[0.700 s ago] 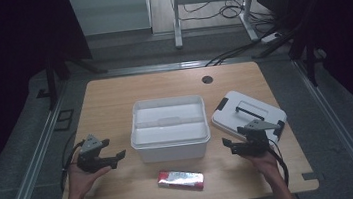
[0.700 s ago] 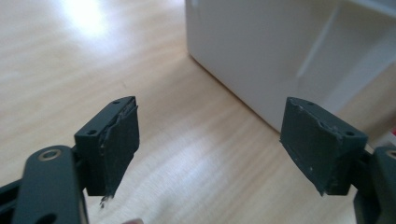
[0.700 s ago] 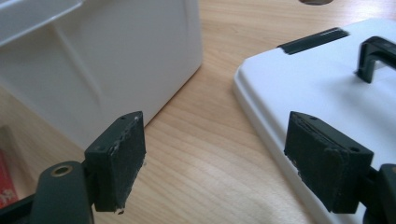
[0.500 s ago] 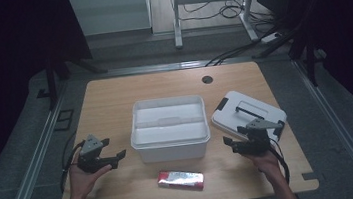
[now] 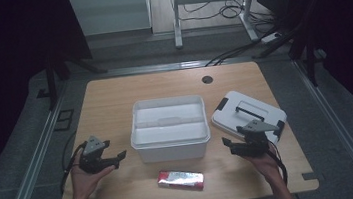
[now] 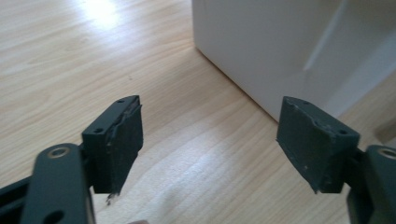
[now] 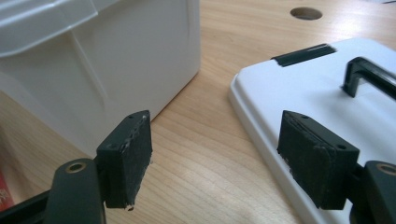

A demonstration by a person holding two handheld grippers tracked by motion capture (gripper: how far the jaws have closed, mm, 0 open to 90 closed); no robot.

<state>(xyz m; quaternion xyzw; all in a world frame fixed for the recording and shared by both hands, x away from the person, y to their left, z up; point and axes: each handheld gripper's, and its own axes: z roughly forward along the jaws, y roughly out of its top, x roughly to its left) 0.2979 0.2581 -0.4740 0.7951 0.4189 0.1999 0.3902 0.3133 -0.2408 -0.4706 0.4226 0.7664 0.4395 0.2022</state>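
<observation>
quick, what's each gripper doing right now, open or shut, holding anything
Left gripper: open, holding nothing, over bare table beside the white bin.
Right gripper: open, holding nothing, between the bin and the white lid.

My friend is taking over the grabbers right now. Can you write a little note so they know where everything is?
Left gripper: jaws open, holding nothing, over the table left of the white bin.
Right gripper: jaws open, holding nothing, between the bin and its white lid.
Things: the bin sits open in the middle of the table; it looks empty. The lid, with a black handle, lies flat to the right of the bin. A red packet lies in front of the bin, near the person's edge.
Done: nothing is picked up yet.
Left: probably put the packet in the bin, then fit the lid on.
</observation>
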